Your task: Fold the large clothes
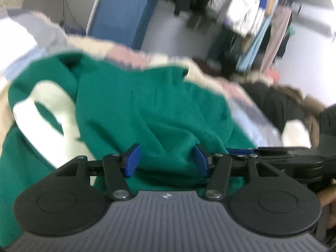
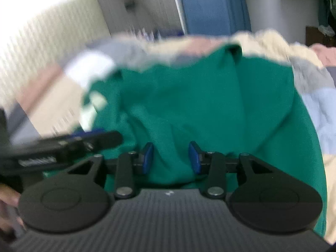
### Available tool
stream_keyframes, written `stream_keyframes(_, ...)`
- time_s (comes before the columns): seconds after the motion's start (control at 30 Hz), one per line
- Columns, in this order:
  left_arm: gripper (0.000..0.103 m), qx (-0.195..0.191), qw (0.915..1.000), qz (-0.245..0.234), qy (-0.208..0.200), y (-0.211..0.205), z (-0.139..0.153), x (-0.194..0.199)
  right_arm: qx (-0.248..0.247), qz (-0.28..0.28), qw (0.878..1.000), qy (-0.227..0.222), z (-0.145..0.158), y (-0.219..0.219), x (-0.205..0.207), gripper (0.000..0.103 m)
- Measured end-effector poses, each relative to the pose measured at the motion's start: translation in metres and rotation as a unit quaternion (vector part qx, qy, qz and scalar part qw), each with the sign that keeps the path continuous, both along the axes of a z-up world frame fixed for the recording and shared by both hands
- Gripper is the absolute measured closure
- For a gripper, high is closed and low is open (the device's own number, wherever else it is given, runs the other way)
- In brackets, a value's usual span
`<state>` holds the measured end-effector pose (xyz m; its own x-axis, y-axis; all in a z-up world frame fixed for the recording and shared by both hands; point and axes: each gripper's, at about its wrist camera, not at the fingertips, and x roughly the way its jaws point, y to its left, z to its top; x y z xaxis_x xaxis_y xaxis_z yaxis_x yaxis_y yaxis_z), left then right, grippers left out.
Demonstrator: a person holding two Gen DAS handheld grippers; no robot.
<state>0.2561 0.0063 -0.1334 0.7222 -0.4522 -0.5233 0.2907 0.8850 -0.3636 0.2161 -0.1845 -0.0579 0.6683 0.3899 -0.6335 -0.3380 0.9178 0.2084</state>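
A green sweatshirt (image 1: pixel 151 105) with a large white print (image 1: pixel 42 113) lies rumpled on a patchwork blanket (image 1: pixel 134 56). My left gripper (image 1: pixel 167 160) hovers low over its near part, blue pads apart and open, with a raised fold of green cloth between them but not pinched. Its neighbour, the right gripper (image 1: pixel 273 157), reaches in from the right edge. In the right wrist view the same sweatshirt (image 2: pixel 210 105) fills the middle. There the right gripper (image 2: pixel 171 157) stands open over a green fold, and the left gripper (image 2: pixel 73 142) shows blurred at the left.
A dark jacket with a fur-trimmed hood (image 1: pixel 283 105) lies at the right of the blanket. Behind stand a blue upright panel (image 1: pixel 124 12) and a rack of hanging clothes (image 1: pixel 252 16). A bright ribbed wall (image 2: pixel 42 42) is on the left. A hand (image 2: pixel 8 197) shows at the lower left.
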Motion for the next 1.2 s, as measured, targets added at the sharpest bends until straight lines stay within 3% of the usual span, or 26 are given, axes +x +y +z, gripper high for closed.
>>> stream_keyframes(0.13, 0.042, 0.010, 0.9995, 0.013, 0.025, -0.001, -0.017, 0.006, -0.012, 0.002, 0.999, 0.035, -0.019, 0.006, 0.009, 0.062)
stream_keyframes(0.23, 0.042, 0.010, 0.9992, 0.018, 0.035, -0.003, -0.024, 0.012, 0.009, -0.002, 0.998, 0.059, -0.025, 0.000, 0.019, 0.063)
stream_keyframes(0.5, 0.040, -0.017, 0.9986, 0.044, 0.025, 0.018, -0.005, -0.015, 0.071, -0.027, 0.995, 0.059, -0.012, -0.026, 0.003, 0.063)
stream_keyframes(0.63, 0.039, -0.005, 0.9939, 0.097, 0.052, 0.040, 0.009, -0.037, 0.069, -0.059, 0.995, 0.048, 0.007, -0.047, -0.015, 0.049)
stream_keyframes(0.8, 0.039, -0.013, 0.9780, 0.186, 0.094, 0.085, 0.014, -0.070, 0.054, -0.118, 0.990, 0.049, 0.017, -0.075, -0.032, 0.035)
stream_keyframes(0.83, 0.039, -0.020, 0.9723, 0.206, 0.108, 0.096, 0.012, -0.077, 0.051, -0.133, 0.989, 0.048, 0.017, -0.082, -0.035, 0.028)
stream_keyframes(0.87, 0.039, -0.032, 0.9667, 0.224, 0.119, 0.108, 0.009, -0.084, 0.051, -0.153, 0.986, 0.049, 0.017, -0.091, -0.038, 0.023)
stream_keyframes(0.93, 0.039, -0.064, 0.9560, 0.256, 0.128, 0.129, 0.004, -0.097, 0.065, -0.191, 0.978, 0.059, 0.015, -0.108, -0.041, 0.022)
stream_keyframes(1.03, 0.039, -0.113, 0.9386, 0.287, 0.155, 0.151, -0.009, -0.107, 0.091, -0.237, 0.963, 0.091, 0.003, -0.133, -0.038, 0.022)
stream_keyframes(1.1, 0.039, -0.151, 0.9318, 0.281, 0.174, 0.158, -0.021, -0.107, 0.110, -0.263, 0.950, 0.126, -0.011, -0.147, -0.035, 0.022)
stream_keyframes(1.2, 0.039, -0.162, 0.9253, 0.277, 0.203, 0.152, -0.036, -0.102, 0.171, -0.309, 0.918, 0.178, -0.035, -0.169, -0.034, 0.022)
